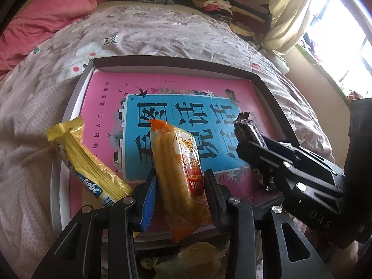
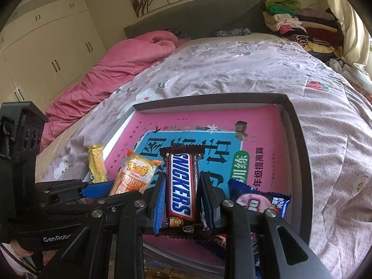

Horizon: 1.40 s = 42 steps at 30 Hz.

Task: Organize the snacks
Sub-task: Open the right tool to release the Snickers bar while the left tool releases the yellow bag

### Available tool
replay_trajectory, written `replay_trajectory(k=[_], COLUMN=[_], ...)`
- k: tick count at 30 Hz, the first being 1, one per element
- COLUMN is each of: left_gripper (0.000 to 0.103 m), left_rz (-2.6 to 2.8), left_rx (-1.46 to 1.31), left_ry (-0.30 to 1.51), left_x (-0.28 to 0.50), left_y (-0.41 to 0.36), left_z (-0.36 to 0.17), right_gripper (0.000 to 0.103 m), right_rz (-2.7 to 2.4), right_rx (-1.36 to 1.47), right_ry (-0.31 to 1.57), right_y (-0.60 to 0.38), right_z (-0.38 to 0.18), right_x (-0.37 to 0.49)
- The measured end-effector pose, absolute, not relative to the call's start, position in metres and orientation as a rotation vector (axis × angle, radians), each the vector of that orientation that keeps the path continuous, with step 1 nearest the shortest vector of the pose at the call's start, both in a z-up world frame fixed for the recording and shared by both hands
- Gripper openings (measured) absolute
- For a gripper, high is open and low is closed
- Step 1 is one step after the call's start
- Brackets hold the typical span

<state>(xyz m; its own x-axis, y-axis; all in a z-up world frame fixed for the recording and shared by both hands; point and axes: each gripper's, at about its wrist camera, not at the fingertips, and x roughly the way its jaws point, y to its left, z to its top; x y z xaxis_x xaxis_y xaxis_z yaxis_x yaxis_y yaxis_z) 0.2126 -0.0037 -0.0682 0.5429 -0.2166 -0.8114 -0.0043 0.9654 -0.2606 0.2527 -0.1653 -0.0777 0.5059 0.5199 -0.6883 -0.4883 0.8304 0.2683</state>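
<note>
Currently the left gripper [image 1: 180, 188] is clenched on an orange rice-cracker packet [image 1: 180, 176], gripped across its middle and held upright above the near edge of the tray [image 1: 276, 97]. Beside it, the right gripper [image 2: 182, 194] is clamped on a Snickers bar [image 2: 181, 183], also taken mid-length. Both packets are judged light; the crackers inside the crinkly film are probably brittle, so a gentle squeeze across the width is advised, whereas the bar seems firmer, though its glossy wrapper may slip. Left of the left gripper, one yellow wafer packet [image 1: 88, 162] leans on the tray rim. Right of the right gripper, one blue packet [image 2: 260, 203] lies in the tray. Four snacks are counted, one of each.
</note>
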Motion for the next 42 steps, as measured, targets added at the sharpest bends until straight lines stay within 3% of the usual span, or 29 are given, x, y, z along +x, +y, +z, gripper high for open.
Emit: replay_trajectory(k=[42], left_gripper=[0.041], left_rz=[-0.146], left_rx=[-0.256], left_ry=[0.971], left_x=[0.204], left_y=[-0.003], left_z=[-0.059], right_gripper=[0.029], right_rz=[0.601], right_rx=[0.032], right_ry=[0.848], right_y=[-0.173], right_z=[-0.073], right_x=[0.233])
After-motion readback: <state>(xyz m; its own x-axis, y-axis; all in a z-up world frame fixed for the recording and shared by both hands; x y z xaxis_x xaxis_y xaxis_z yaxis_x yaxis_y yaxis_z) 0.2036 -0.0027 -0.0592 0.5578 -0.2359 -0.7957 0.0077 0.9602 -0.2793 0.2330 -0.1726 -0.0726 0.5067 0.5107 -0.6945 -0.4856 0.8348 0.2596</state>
